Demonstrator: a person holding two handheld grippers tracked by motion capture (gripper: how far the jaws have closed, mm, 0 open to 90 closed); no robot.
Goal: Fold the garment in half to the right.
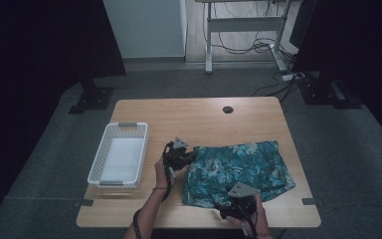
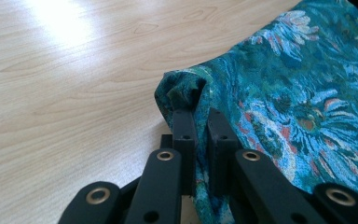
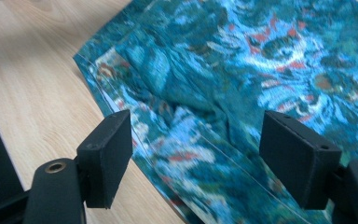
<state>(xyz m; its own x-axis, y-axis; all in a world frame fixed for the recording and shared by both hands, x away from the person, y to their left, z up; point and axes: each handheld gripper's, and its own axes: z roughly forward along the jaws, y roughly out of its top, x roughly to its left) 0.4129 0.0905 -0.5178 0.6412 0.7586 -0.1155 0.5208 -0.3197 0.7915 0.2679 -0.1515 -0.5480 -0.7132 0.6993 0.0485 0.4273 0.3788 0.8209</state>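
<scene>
Wooden table (image 1: 199, 117): left tool (image 2: 198, 116) pinches floral cloth (image 1: 238, 167) corner; right tool (image 3: 196, 154) gapes wide above it.

It looked like a lab or office workroom. The wooden table (image 1: 199, 117) stood on grey carpet (image 1: 40, 164). Beyond the left gripper (image 1: 179, 155) and right gripper (image 1: 236, 201), a height-adjustable desk frame (image 1: 243, 30) trailed loose cables (image 1: 258, 47) to a power strip (image 1: 292, 76), with dark curtains (image 1: 45, 45) at both sides.
</scene>
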